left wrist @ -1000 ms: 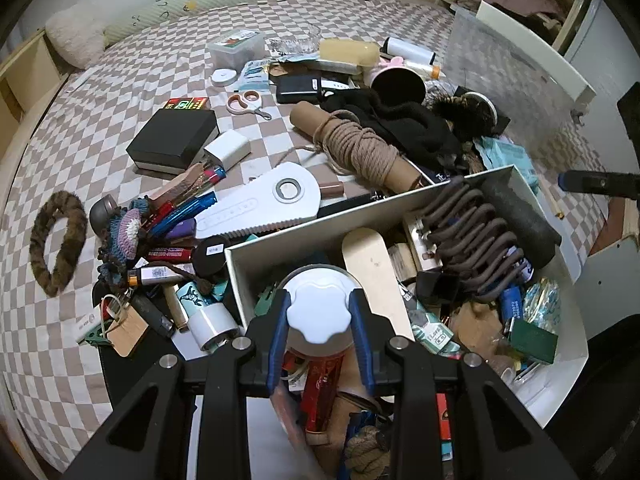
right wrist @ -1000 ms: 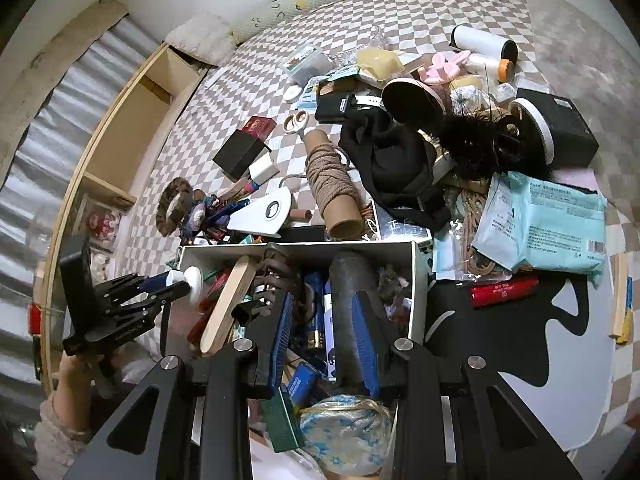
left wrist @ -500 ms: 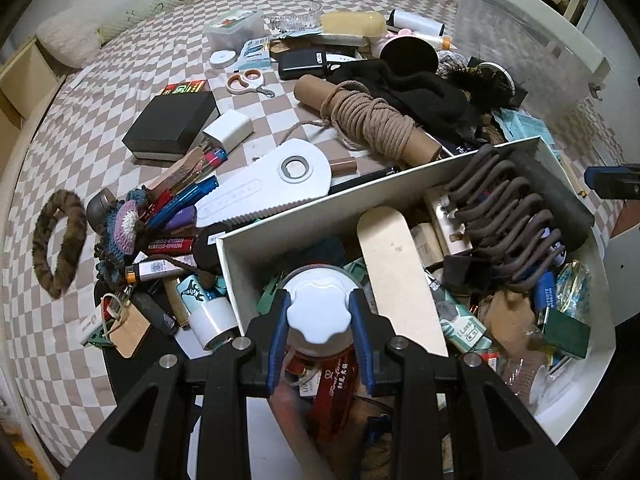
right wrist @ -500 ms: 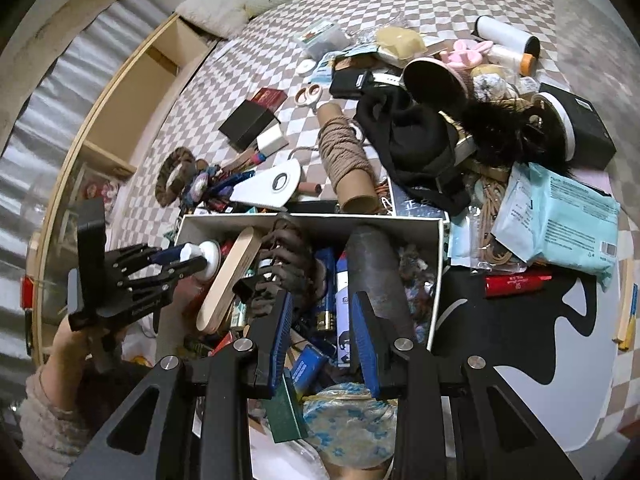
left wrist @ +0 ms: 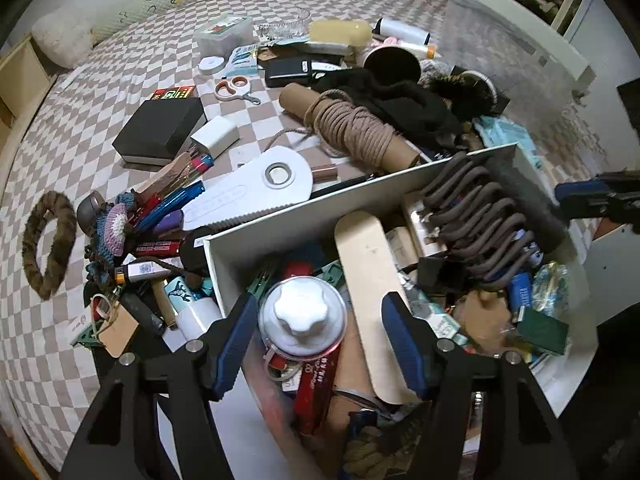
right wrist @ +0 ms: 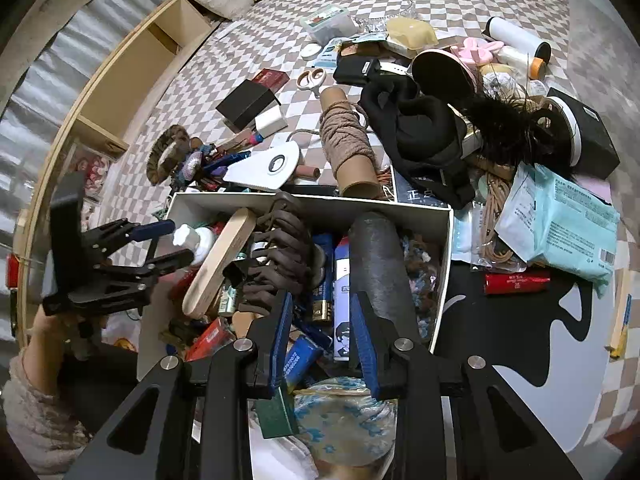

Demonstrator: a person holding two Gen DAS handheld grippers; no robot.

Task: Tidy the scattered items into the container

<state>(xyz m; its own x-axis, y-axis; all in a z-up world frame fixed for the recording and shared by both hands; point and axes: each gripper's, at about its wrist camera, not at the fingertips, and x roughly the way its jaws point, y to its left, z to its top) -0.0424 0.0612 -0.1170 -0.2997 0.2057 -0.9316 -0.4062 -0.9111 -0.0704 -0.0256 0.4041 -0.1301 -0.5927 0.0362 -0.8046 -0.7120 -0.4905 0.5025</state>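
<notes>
Release step, by my read: left tool (left wrist: 316, 322) hangs over the near-left corner of the white container (left wrist: 304, 212), fingers spread wide, and the clear jar with white knobbed lid (left wrist: 302, 318) sits between them, touching neither pad, resting on the clutter inside the box. From the right wrist view the same jar (right wrist: 191, 240) shows at the tips of the left tool (right wrist: 176, 240), just inside the box's left wall, so it looks dropped off rather than held. Right tool (right wrist: 323, 336) hovers low over the middle of the container, gap moderate, nothing gripped; the dark foam roller (right wrist: 374, 256) and brown claw clip (right wrist: 280, 248) lie under and ahead of it. Container sits on the bed at the edge of a black-and-white mat, already crowded. Plenty remains outside: rope spool (left wrist: 352, 128), white flat gadget with a ring (left wrist: 260, 192), black box (left wrist: 160, 130), scissors (left wrist: 234, 89), pens pile (left wrist: 172, 204), teal packet (right wrist: 560, 220), red tube (right wrist: 516, 280). Next move probably calls for lifting the left tool clear of the jar without knocking it, then swinging to the pens pile close by on the left. Writing: red pack in the box has white Chinese characters, too small to read; the dark book under the black cloth shows "正" plus more I can't make out; the teal packet carries fine print and a barcode, unreadable; no brand is legible.
</notes>
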